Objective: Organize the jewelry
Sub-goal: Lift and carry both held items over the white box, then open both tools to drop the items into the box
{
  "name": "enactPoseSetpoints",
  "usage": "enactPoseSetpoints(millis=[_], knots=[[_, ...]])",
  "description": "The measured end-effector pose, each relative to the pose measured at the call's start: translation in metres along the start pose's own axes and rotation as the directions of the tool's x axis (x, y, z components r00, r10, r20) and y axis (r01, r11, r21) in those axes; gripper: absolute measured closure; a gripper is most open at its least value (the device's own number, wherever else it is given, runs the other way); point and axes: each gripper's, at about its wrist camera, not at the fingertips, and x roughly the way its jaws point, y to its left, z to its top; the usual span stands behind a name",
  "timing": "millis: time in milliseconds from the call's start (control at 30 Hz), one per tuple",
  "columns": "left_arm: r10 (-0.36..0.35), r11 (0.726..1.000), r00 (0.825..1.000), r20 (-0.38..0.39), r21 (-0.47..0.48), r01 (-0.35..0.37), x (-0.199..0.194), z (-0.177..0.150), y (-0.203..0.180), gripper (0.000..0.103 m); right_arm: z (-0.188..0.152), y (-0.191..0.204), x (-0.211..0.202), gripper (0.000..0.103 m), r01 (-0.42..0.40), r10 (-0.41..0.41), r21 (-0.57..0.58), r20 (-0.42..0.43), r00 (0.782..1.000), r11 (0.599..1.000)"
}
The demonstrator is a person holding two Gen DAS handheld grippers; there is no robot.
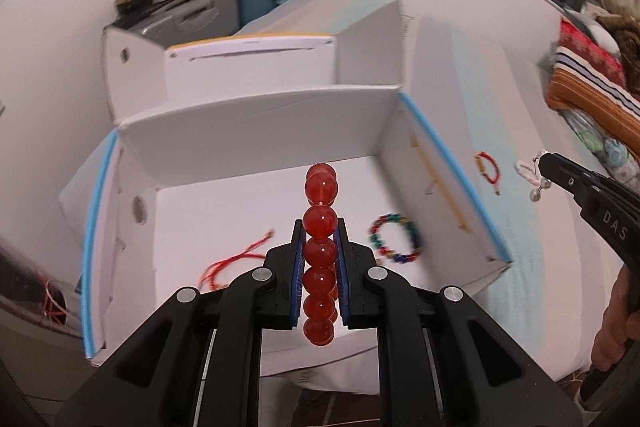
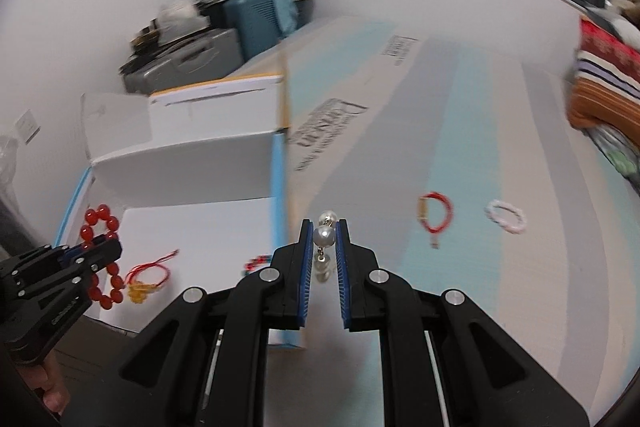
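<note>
While the left gripper (image 1: 320,227) clamps the red bead bracelet (image 1: 320,251) between its pads above the white box (image 1: 256,131), the right gripper (image 2: 323,227) pinches a pearl piece (image 2: 324,237). Its pearls sit between the fingertips, over the striped surface (image 2: 460,287).

Left gripper (image 1: 320,231) held level, fingers (image 1: 297,247) clamped on red bead bracelet (image 1: 320,251), right gripper (image 2: 324,233) raised alongside, fingers (image 2: 307,247) pinching pearl earring (image 2: 324,237), bare hand (image 1: 612,323) on right handle
</note>
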Motion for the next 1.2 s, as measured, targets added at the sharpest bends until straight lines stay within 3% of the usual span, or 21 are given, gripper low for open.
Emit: enactPoseSetpoints(millis=[400, 767, 1100, 1133, 1200], knots=[[0.072, 0.995, 0.995, -0.066, -0.061, -0.076, 0.019, -0.017, 0.059, 0.090, -0.012, 0.085, 0.045, 0.093, -0.079, 0.068, -0.111, -0.092, 0.993, 0.991], [0.088, 0.994, 0.980, -0.177, -0.046, -0.098, 0.060, -0.027, 0.067, 0.090, -0.029, 0.105, 0.100, 0.092, -0.056, 0.018, -0.141, -0.255, 0.967, 0.988], [0.099, 0.992, 0.977, -0.189, -0.064, -0.113, 0.072, -0.028, 0.073, 0.088, -0.033, 0.109, 0.109, 0.092, -0.049, 0.012, -0.128, -0.274, 0.962, 0.991], [0.106, 0.991, 0.977, -0.183, -0.063, -0.119, 0.069, -0.028, 0.073, 0.086, -0.032, 0.109, 0.110, 0.091, -0.049, 0.012, -0.128, -0.276, 0.961, 0.991], [0.112, 0.990, 0.979, -0.171, -0.064, -0.125, 0.065, -0.027, 0.074, 0.086, -0.031, 0.111, 0.109, 0.077, -0.050, 0.016, -0.121, -0.271, 0.962, 0.991]])
